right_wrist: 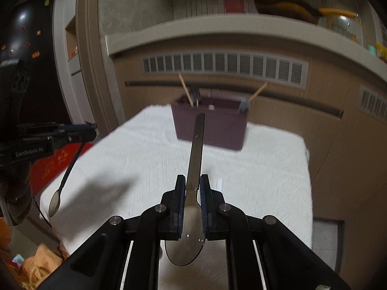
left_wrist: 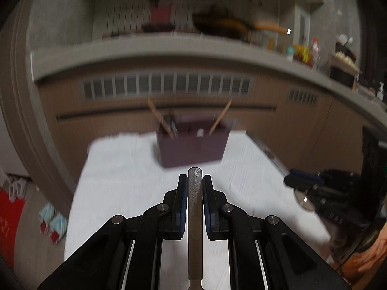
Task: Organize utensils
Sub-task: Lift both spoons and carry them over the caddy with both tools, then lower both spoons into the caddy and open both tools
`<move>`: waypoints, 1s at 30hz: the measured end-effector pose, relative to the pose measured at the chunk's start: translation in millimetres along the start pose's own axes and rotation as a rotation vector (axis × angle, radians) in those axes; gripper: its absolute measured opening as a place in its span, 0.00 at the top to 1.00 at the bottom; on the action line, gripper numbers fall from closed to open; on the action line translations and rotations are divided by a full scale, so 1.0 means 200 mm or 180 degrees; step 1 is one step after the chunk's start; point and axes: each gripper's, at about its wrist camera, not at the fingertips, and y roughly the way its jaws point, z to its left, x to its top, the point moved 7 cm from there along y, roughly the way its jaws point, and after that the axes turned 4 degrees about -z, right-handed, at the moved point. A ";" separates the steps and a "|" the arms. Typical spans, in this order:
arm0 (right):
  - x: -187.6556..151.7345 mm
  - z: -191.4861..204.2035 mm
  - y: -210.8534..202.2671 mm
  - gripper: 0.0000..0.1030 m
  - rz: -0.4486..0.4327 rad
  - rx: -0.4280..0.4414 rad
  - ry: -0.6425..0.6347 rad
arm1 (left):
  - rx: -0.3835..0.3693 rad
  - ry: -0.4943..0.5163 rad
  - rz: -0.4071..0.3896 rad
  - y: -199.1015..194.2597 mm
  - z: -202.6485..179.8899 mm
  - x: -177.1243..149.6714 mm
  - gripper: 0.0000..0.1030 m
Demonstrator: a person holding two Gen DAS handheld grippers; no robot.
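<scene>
Holding a utensil in each hand above the white cloth (right_wrist: 150, 149) on the table. My left gripper (left_wrist: 195, 183) is clamped on a flat metal handle (left_wrist: 195, 207) whose rounded end pokes out just past the fingertips; from the right wrist view this is a slim spoon (right_wrist: 56, 199), bowl hanging down off the table's left edge. My right gripper (right_wrist: 192, 183) is clamped on a larger spoon (right_wrist: 197, 149) at the neck — bowl back between the fingers, handle pointing forward and up toward the organizer. The dark purple utensil box (right_wrist: 212, 128) stands at the far end of the cloth, well apart from both grippers — wooden chopsticks (right_wrist: 185, 89) lean out of both ends, and some dark utensils sit in its left compartment, too blurred to identify.
</scene>
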 end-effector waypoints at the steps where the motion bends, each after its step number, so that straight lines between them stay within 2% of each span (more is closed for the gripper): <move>1: 0.05 0.00 -0.02 0.90 -0.0091 -0.0020 -0.0009 | -0.0026 0.0010 -0.0146 -0.02 -0.02 0.09 0.88; 6: 0.44 -0.05 -0.09 0.90 -0.0726 -0.0136 -0.0022 | -0.0114 -0.0054 -0.0814 -0.03 -0.05 0.50 0.88; 9: 0.63 -0.08 -0.07 0.90 -0.0982 -0.0153 -0.0021 | -0.0251 -0.0214 -0.1030 0.06 -0.03 0.66 0.88; 14: 0.82 -0.15 0.06 0.89 -0.1368 -0.0180 -0.0034 | -0.0075 -0.0222 -0.1619 0.25 0.05 0.84 0.88; 17: 0.86 -0.19 0.19 0.89 -0.1415 -0.0234 -0.0060 | 0.0011 -0.0221 -0.1867 0.38 0.09 0.90 0.88; 19: 0.87 -0.22 0.33 0.89 -0.1355 -0.0303 -0.0142 | 0.0044 -0.0206 -0.1908 0.50 0.11 0.92 0.88; 23: 0.85 -0.24 0.60 0.89 -0.1221 -0.0408 -0.0326 | 0.0083 -0.0266 -0.1784 0.77 0.22 0.92 0.88; 30: 0.72 -0.30 0.98 0.89 -0.0958 -0.0643 -0.0458 | 0.0221 -0.0562 -0.1549 1.16 0.42 0.79 0.88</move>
